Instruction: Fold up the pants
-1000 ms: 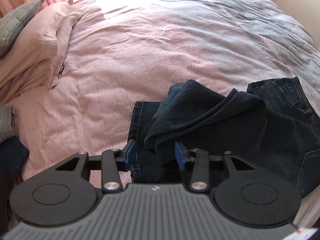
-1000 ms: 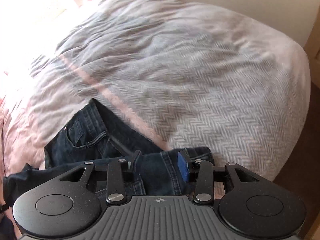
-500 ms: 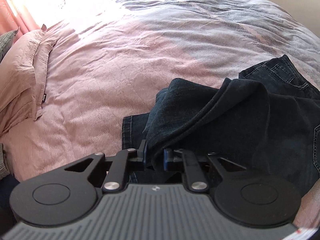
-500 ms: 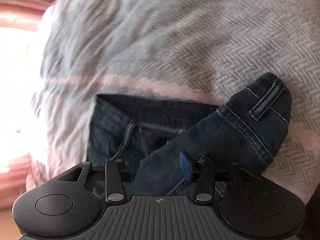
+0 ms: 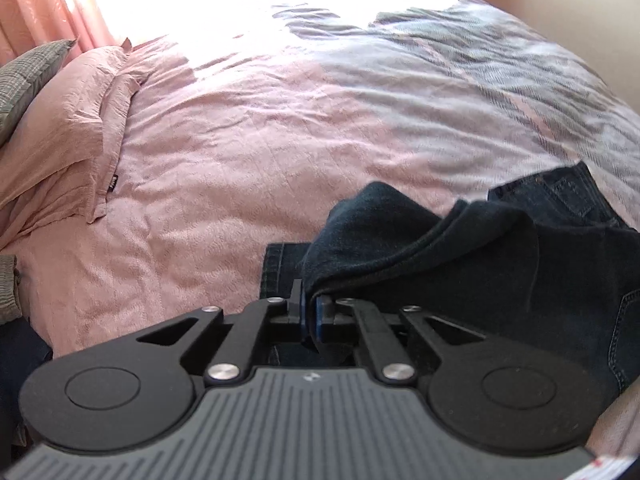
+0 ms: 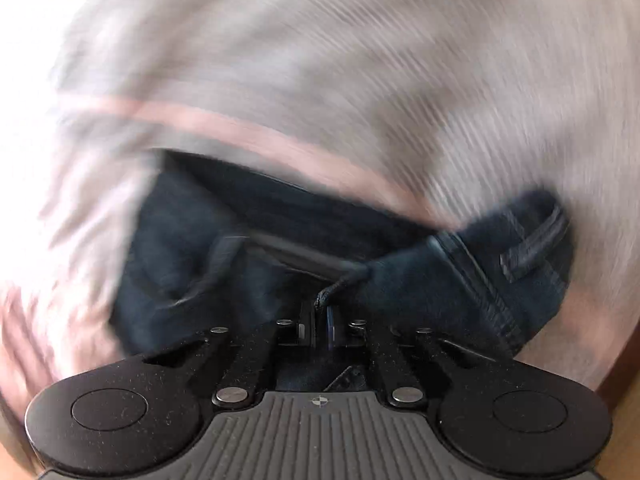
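- Plainly, the left gripper (image 5: pixel 310 312) is clamped on a raised fold of the dark jeans (image 5: pixel 480 280), which lie crumpled on the pink bedspread (image 5: pixel 240 160).
- Right gripper (image 6: pixel 320 322) — jaws together, pinching what looks like a thin cord or seam edge near the jeans' waistband; blur hides which.
- Pillow (image 5: pixel 68 128) lies well apart.

The left tongs (image 5: pixel 308 314) are matt black: two round discs at eight and four o'clock, a ribbed grey plate at six, slotted linkage arms with silver screws, blue pads at the tips. The right tongs (image 6: pixel 320 326) look the same build, dust-speckled, their pads seemingly blue through the blur.
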Demonstrator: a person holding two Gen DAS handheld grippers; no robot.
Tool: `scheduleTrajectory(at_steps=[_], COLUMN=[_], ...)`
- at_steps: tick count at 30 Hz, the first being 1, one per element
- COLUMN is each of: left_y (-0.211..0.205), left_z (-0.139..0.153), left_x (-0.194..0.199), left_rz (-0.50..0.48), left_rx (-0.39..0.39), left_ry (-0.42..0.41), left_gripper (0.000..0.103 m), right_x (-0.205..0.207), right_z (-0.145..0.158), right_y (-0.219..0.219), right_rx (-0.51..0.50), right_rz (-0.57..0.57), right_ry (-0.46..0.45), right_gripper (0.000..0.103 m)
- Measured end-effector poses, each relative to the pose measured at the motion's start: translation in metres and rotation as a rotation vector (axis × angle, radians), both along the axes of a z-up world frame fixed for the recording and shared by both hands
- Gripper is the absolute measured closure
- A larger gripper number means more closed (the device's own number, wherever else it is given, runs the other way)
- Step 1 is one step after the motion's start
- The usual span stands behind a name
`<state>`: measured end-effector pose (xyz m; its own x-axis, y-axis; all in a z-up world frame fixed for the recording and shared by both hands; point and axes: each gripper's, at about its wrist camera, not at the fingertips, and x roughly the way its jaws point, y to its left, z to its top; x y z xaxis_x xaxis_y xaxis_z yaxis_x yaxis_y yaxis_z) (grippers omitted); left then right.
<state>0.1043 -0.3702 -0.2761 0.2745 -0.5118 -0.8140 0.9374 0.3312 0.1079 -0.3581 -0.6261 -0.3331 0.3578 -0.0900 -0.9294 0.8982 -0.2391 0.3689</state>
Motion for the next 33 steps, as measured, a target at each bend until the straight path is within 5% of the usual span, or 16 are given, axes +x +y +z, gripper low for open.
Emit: scheduleTrajectory(at_steps=[6, 11, 14, 17, 19, 21, 27, 33], left_y=[-0.043, -0.071, -0.073, -0.071, -0.058, -0.042, 0.015, 0.026], left_z=[0.055, 0.146, 0.2, 0.218, 0.203, 0.174, 0.028, -0.047], left_x=[0.025, 0.043, 0.036, 0.013, -0.008, -0.021, -0.022, -0.001], left_rz=[-0.007, -0.009, -0.106, -0.217, -0.256, -0.239, 0.078, 0.279], left_rx=[-0.098, -0.258, -0.311, -0.259, -0.217, -0.164, 0.04, 0.056], left_ry=[-0.091, -0.209, -0.261, -0.259, -0.222, -0.159, 0.188, 0.348], left_gripper=[0.1, 0.1, 0.1, 0.093, 0.088, 0.062, 0.065, 0.068], right_x=[0.014, 0.024, 0.003, -0.035, -0.062, -0.089, -0.136, -0.154], right_z=[0.1, 0.191, 0.239, 0.261, 0.253, 0.22, 0.082, 0.023], right_y=[-0.007, -0.029, -0.037, -0.03, -0.021, -0.012, -0.007, -0.001], right_rx=[-0.439, -0.782, -0.926, -0.993, -0.944, -0.807, -0.507, -0.412], right_rz=[0.061, 0.072, 0.054, 0.094, 0.106, 0.081, -0.086, -0.19], right_ry=[-0.287, -0.479, -0.548, -0.53, -0.479, -0.396, -0.069, -0.039], right_gripper=[0.102, 0.102, 0.102, 0.102, 0.102, 0.102, 0.103, 0.103])
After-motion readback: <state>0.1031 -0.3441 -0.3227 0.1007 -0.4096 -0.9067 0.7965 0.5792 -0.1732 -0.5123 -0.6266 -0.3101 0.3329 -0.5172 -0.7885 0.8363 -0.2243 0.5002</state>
